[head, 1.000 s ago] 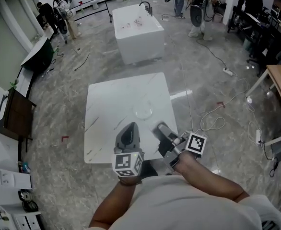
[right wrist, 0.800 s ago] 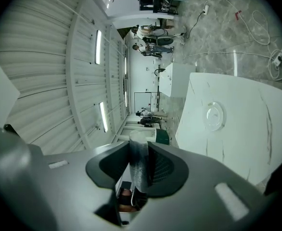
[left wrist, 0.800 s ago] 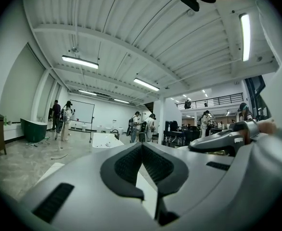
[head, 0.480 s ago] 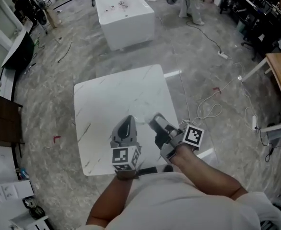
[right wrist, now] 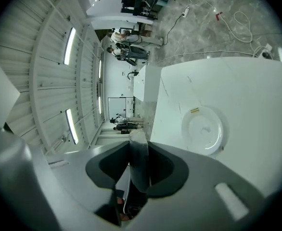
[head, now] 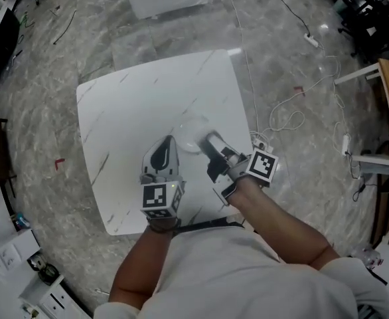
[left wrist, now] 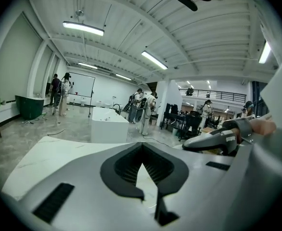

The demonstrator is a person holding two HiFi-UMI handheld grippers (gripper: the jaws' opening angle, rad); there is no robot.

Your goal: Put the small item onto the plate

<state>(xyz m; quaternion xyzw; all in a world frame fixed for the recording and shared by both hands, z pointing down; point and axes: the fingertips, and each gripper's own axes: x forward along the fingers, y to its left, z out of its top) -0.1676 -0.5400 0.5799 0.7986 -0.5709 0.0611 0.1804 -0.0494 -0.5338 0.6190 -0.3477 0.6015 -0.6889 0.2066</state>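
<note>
**Head view.** A white marble-veined tabletop point(head: 128, 105) is shown, with a pale round shallow plate point(head: 189, 133) near its middle. The right gripper point(head: 208, 141) is held with its tips at the plate's near-right rim; the left gripper point(head: 162, 153) is held just beside the plate's near-left edge. The small item cannot be made out here.

**Left gripper view.** The left gripper point(left wrist: 142, 152) is seen with jaws brought together at the tips and nothing between them.

**Right gripper view.** The right gripper point(right wrist: 138, 139) is clamped on a small grey, translucent oblong piece point(right wrist: 139, 167), carried in the air short of the plate point(right wrist: 206, 134). Its long axis is laid along the jaws, with the rounded end pointing outward past the tips.

**Step judged.** The carry to the plate is in hand. A short shift over the plate's centre, a lowering and a release are called for next.
</note>
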